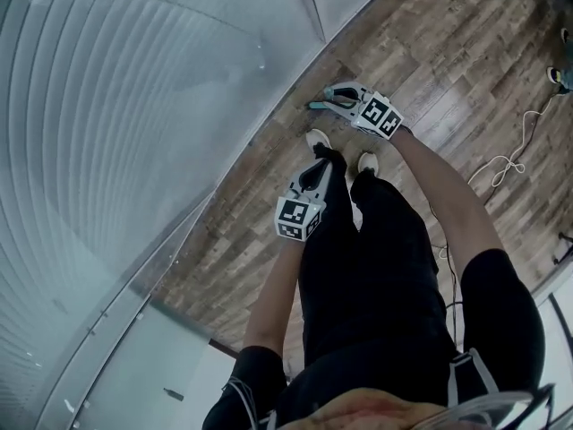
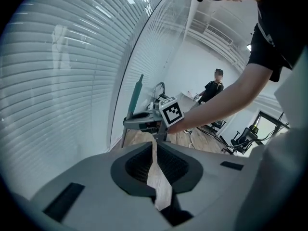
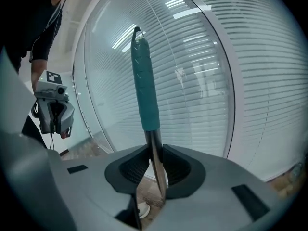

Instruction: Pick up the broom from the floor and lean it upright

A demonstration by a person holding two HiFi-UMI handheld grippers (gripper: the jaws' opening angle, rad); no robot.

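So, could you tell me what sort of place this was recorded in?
Probably an office or lab: a glass partition with slatted blinds, a wood-look plank floor, and office chairs in the open room beyond.

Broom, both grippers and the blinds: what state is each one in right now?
right gripper: shut on the broom's metal pole.
broom: held roughly upright, teal grip at the top.
left gripper: fingers a narrow slit apart, nothing between them.
blinds: lowered behind the glass.
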